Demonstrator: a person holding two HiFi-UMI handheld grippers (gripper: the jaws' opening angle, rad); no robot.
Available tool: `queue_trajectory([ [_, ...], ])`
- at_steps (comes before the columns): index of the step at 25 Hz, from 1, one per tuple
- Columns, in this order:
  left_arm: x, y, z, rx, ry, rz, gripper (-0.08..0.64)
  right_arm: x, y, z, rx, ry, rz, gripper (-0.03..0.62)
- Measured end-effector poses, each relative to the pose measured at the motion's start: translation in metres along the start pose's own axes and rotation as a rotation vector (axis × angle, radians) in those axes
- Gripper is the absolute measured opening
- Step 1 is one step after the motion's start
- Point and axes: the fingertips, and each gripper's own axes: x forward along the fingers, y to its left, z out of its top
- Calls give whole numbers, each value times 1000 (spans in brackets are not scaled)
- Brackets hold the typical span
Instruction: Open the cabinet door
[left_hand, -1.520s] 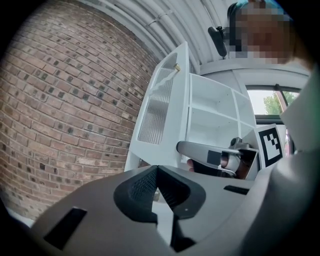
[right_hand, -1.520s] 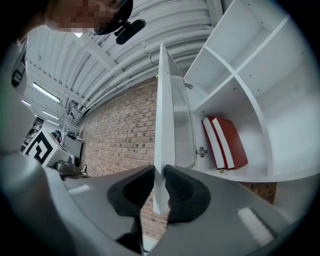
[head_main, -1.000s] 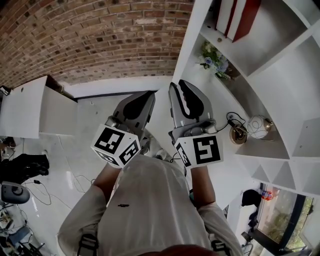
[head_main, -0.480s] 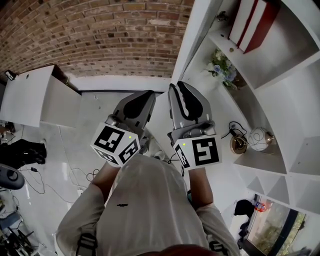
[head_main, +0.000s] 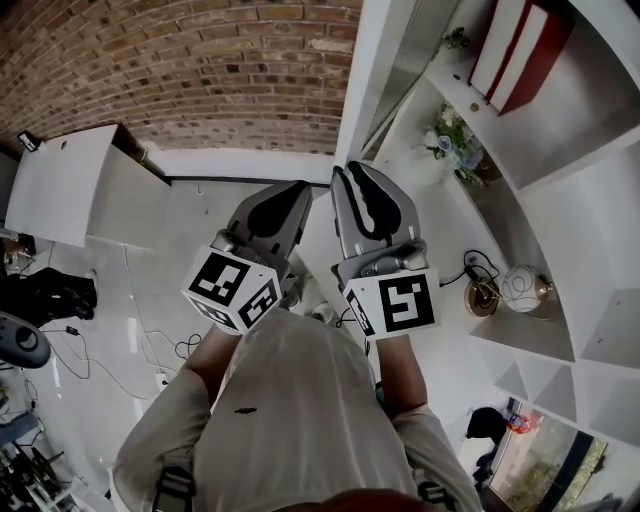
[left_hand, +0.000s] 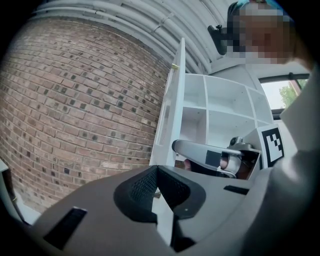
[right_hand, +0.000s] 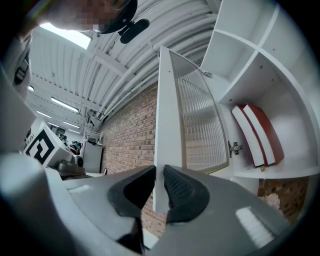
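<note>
The pull-open step is judged to be in hand. The white-framed cabinet door (right_hand: 164, 110), filled with a ribbed glass panel (right_hand: 200, 125), is seen swung well clear of the white open shelf unit (right_hand: 240, 55). Its free vertical edge faces the person and its metal hinge (right_hand: 233, 148) is exposed on the inner side. That free edge is clamped between the dark pads of the right gripper (right_hand: 159, 186), low on the frame. The jaws have just been closed a little further on it, so the hold is read as firm rather than loose.

The left gripper (left_hand: 157, 175) is held just beside the right one, at the door's outer side. Its jaws are brought together at the tips and nothing is gripped between them.

On the shelf behind the door a red and white box (right_hand: 256, 134) is stood upright, apart from the door's path. A red brick wall (right_hand: 127, 135) is seen on the far side of the door.

The door is judged to be partly open, with more swing left. The next move calls for the clamped edge to be drawn along an arc about the hinge, not straight back. The pads should be kept square on the thin frame so that it is not twisted or let slip. No help from the left gripper appears to be needed.
</note>
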Motion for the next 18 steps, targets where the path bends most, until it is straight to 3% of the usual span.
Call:
queue_trajectory([
  [18, -2, 30, 0, -18, 11, 25, 9, 35, 15, -4, 3, 1, 11, 64],
])
